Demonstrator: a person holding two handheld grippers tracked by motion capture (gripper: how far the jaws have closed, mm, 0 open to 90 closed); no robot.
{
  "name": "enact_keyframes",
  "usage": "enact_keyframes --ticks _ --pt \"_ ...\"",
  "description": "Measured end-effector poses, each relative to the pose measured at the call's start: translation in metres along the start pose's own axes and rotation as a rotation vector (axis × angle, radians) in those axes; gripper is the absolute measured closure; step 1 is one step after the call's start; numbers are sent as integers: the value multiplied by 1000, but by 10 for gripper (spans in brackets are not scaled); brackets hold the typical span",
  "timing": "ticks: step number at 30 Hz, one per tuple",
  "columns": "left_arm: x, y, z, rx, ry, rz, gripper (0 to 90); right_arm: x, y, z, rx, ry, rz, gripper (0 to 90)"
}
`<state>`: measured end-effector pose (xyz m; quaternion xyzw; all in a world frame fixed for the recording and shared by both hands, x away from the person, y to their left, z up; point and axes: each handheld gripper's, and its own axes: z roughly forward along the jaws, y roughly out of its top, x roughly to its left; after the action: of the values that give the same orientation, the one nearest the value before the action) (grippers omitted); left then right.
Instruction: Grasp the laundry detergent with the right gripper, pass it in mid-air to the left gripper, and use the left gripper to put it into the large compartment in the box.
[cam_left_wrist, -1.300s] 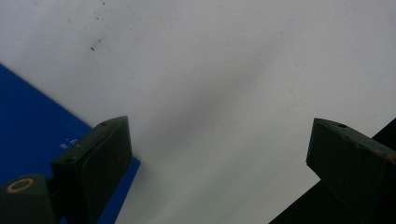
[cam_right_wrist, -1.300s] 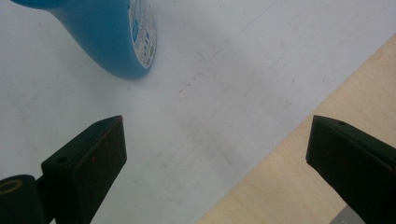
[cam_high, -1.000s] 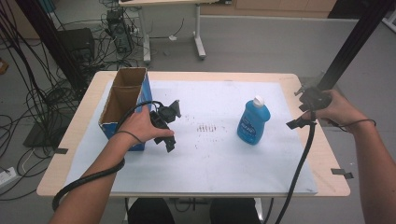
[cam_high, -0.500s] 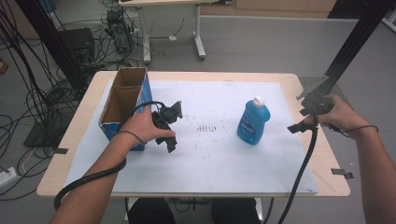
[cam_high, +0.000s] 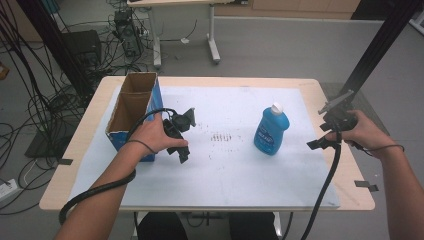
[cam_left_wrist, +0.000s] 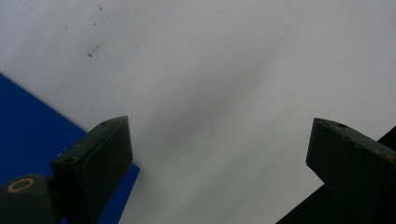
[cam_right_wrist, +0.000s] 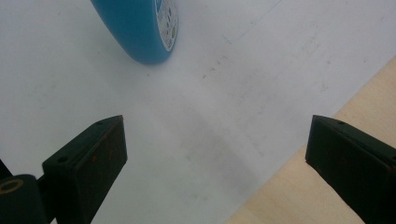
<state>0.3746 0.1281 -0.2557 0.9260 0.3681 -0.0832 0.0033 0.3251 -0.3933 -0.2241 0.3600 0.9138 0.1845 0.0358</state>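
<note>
Two tools, both spread with nothing between the jaws. My right tool (cam_high: 334, 131) hangs near the worktop's (cam_high: 280, 84) right edge, with the blue detergent bottle (cam_high: 270, 129) upright to its left. My left tool (cam_high: 181, 134) rests beside the cardboard box (cam_high: 131, 113).

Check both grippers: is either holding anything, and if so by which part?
Nothing is held. The left gripper is open over bare white sheet beside the blue cardboard box. The right gripper is open, short of the blue plastic bottle.

A lab: cable bundles (cam_high: 35, 90) (floor-strewn), black rig poles (cam_high: 372, 55), bare work table (cam_high: 320, 90).
</note>
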Motion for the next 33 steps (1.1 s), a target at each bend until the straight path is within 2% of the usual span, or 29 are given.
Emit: enact_keyframes --ticks 15,20,33 --pt "3 -3 2 -5 -3 -2 75 11 -6 6 -24 9 -18 49" --pt "3 -4 1 -8 -2 -3 75 12 -13 10 -49 19 5 49" --pt "0 0 3 -2 -6 -2 74 16 -22 15 -75 31 3 47"
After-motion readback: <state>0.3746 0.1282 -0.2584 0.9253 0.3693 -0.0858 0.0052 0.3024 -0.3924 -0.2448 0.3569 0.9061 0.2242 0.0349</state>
